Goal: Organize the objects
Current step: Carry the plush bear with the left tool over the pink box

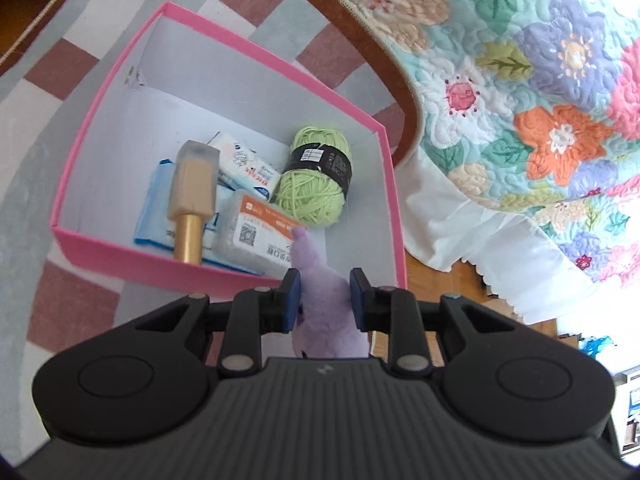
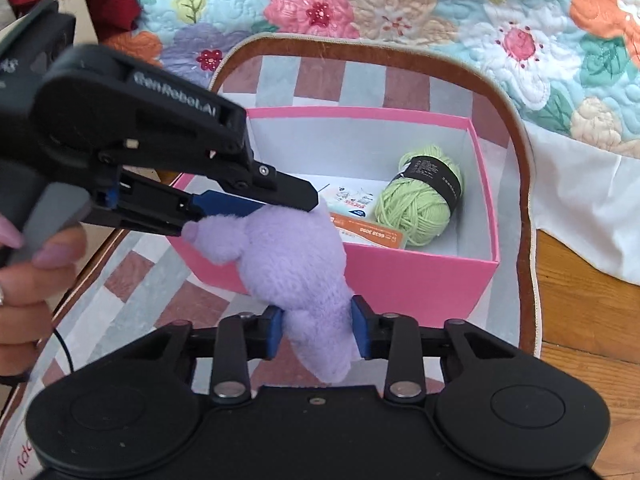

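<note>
A purple plush toy (image 2: 296,268) is held by both grippers just in front of a pink box (image 2: 420,280). My right gripper (image 2: 318,332) is shut on its lower end. My left gripper (image 1: 325,300) is shut on its other end, and it comes in from the left in the right wrist view (image 2: 256,210). The plush shows between the left pads (image 1: 320,312). The pink box (image 1: 240,44) holds green yarn (image 1: 316,176), a gold-capped bottle (image 1: 192,200), tissue packs (image 1: 248,164) and an orange-labelled packet (image 1: 260,232).
The box stands on a checkered mat (image 2: 320,76) with a brown border. A floral quilt (image 1: 540,80) with a white skirt hangs to the right, above wooden floor (image 2: 580,300). A hand (image 2: 28,276) grips the left tool's handle.
</note>
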Tool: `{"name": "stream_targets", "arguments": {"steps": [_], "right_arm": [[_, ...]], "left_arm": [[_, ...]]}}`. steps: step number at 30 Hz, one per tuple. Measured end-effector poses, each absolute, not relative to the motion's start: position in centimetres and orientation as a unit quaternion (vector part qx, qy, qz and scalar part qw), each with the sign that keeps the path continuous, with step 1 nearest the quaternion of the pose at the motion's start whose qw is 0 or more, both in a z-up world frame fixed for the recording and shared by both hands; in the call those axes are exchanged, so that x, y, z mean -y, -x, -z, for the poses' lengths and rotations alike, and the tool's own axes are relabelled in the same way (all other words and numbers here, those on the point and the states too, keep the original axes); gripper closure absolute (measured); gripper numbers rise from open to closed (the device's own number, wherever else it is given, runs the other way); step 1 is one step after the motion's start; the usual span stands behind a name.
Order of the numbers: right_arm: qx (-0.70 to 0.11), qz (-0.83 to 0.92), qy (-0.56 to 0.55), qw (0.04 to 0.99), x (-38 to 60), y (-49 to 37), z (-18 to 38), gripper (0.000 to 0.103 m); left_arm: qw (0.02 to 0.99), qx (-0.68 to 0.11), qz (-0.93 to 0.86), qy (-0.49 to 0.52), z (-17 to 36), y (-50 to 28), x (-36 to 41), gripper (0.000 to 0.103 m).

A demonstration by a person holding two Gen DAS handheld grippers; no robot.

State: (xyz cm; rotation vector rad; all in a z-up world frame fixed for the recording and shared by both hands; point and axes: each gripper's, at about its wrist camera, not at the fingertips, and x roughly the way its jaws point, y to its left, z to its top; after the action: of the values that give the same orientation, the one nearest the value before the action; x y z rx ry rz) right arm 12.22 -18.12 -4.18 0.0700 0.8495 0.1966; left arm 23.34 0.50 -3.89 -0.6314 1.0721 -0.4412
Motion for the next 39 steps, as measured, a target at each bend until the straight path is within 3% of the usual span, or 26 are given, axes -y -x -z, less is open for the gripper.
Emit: {"name": "stream_targets", "arguments": {"steps": [5, 11, 14, 16, 17, 20, 22, 23, 24, 27, 30, 31, 32, 39], "right_arm": [[-0.397, -0.098, -0.039, 0.912, 17.3, -11.6, 4.4, 0.067], [-0.397, -0.087, -0.039, 0.913, 16.6, -11.7, 4.3, 0.068], [-0.396, -0.085, -0.041, 0.913, 16.5, -11.5, 4.3, 0.068], [-0.393, -0.087, -0.039, 0.915, 16.4, -11.4, 4.3, 0.068], [-0.393, -0.091, -0.038, 0.914, 16.4, -11.3, 4.3, 0.068], [-0.388, -0.115, -0.040, 0.914, 16.6, -11.0, 4.1, 0.063], [-0.379, -0.145, -0.045, 0.913, 17.0, -10.8, 3.9, 0.050], [-0.381, -0.167, -0.049, 0.908, 17.2, -10.9, 3.9, 0.035], [-0.387, -0.192, -0.056, 0.900, 17.6, -11.0, 3.9, 0.031], [-0.382, -0.202, -0.068, 0.899, 18.6, -11.2, 4.0, 0.029], [-0.383, -0.210, -0.094, 0.895, 19.5, -11.6, 4.3, 0.030], [-0.380, -0.215, -0.102, 0.894, 19.8, -11.6, 4.3, 0.035], [-0.375, -0.225, -0.115, 0.892, 20.1, -11.5, 4.3, 0.049], [-0.360, -0.219, -0.128, 0.898, 21.2, -12.5, 2.3, 0.059]], "left_arm": [[0.787, -0.473, 0.191, 0.347, 2.6, -19.7, -2.4, 0.076], [0.803, -0.475, 0.172, 0.316, 4.2, -17.9, -1.0, 0.069], [0.805, -0.467, 0.158, 0.330, 5.0, -17.8, -1.0, 0.061], [0.802, -0.462, 0.165, 0.341, 5.2, -17.9, -1.3, 0.073], [0.802, -0.461, 0.168, 0.340, 5.1, -17.9, -1.4, 0.073], [0.804, -0.466, 0.176, 0.325, 4.7, -18.2, -1.5, 0.077], [0.803, -0.466, 0.188, 0.320, 4.3, -18.4, -1.7, 0.077], [0.802, -0.467, 0.200, 0.314, 4.0, -18.5, -1.8, 0.077], [0.799, -0.469, 0.216, 0.309, 3.6, -18.6, -1.8, 0.077], [0.785, -0.482, 0.246, 0.301, 2.6, -18.8, -1.8, 0.077], [0.782, -0.480, 0.257, 0.304, 1.5, -18.6, -2.1, 0.077], [0.784, -0.481, 0.257, 0.297, 1.1, -18.5, -2.1, 0.077], [0.786, -0.481, 0.258, 0.290, 0.8, -18.5, -2.0, 0.077], [0.792, -0.468, 0.269, 0.285, -1.8, -20.0, -1.6, 0.077]]}}
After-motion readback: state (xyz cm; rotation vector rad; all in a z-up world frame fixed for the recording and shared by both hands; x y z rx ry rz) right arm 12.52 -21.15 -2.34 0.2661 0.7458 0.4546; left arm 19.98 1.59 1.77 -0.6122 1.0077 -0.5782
